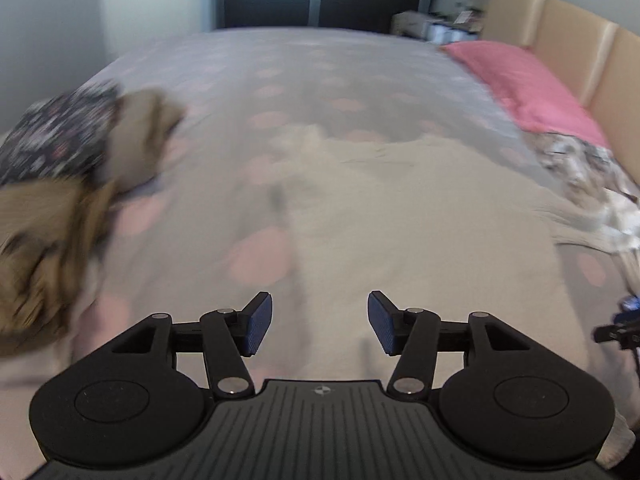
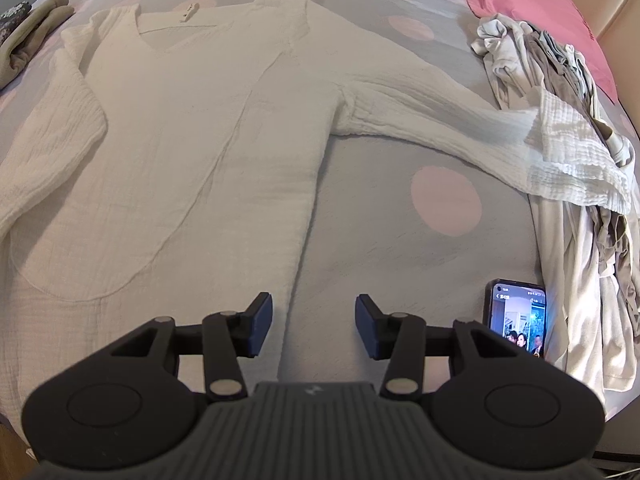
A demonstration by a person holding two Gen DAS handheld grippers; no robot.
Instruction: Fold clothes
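Note:
A cream long-sleeved V-neck top (image 2: 192,128) lies flat, front up, on the grey bedspread with pink dots (image 2: 400,240). Its right sleeve (image 2: 460,128) stretches out to the right, the cuff resting on a clothes pile. Its left sleeve (image 2: 52,128) lies folded along the body. My right gripper (image 2: 314,326) is open and empty, hovering over the top's lower right side edge. My left gripper (image 1: 320,322) is open and empty above the same top (image 1: 400,220), which looks blurred in the left wrist view.
A pile of unfolded grey and white clothes (image 2: 568,128) lies at the right. A phone (image 2: 518,316) with a lit screen lies near it. Tan and dark patterned garments (image 1: 60,152) sit at the left. A pink pillow (image 1: 520,84) lies by the beige headboard (image 1: 580,48).

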